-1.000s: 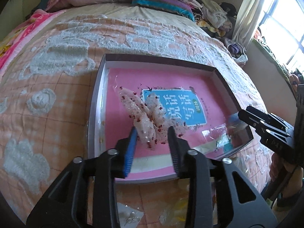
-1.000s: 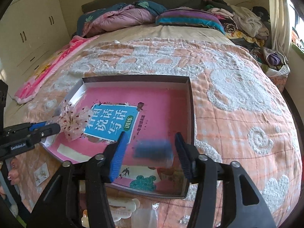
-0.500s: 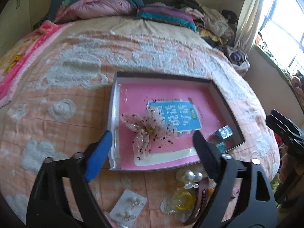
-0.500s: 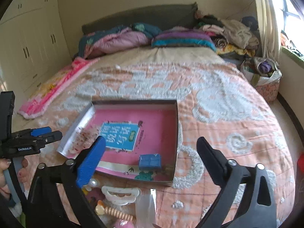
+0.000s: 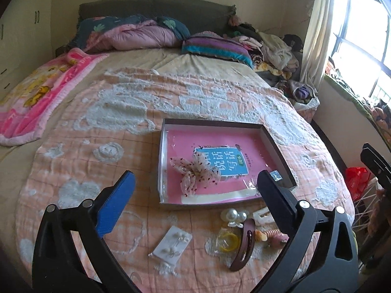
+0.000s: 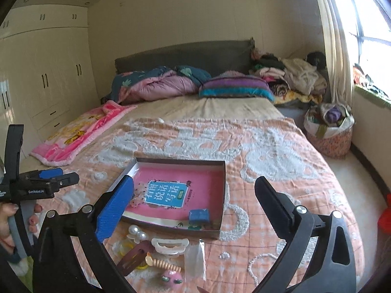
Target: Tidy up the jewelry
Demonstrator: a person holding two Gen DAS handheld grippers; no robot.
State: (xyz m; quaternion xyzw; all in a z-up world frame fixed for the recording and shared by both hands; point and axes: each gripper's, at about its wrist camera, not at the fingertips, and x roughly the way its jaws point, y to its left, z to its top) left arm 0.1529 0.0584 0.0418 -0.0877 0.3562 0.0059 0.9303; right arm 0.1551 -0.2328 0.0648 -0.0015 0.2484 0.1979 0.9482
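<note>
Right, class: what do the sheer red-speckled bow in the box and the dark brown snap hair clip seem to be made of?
The sheer red-speckled bow looks like thin organza or mesh fabric: the pink lining shows through its loops. The dark brown snap hair clip looks like hard painted metal, possibly plastic: smooth, slightly glossy, with a cut-out centre strip.

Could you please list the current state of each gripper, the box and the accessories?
Left gripper: open, empty.
Right gripper: open, empty.
Shallow cardboard box: lidless.
Sheer red-speckled bow: inside box.
Small blue block: inside box.
Brown snap hair clip: outside box.
</note>
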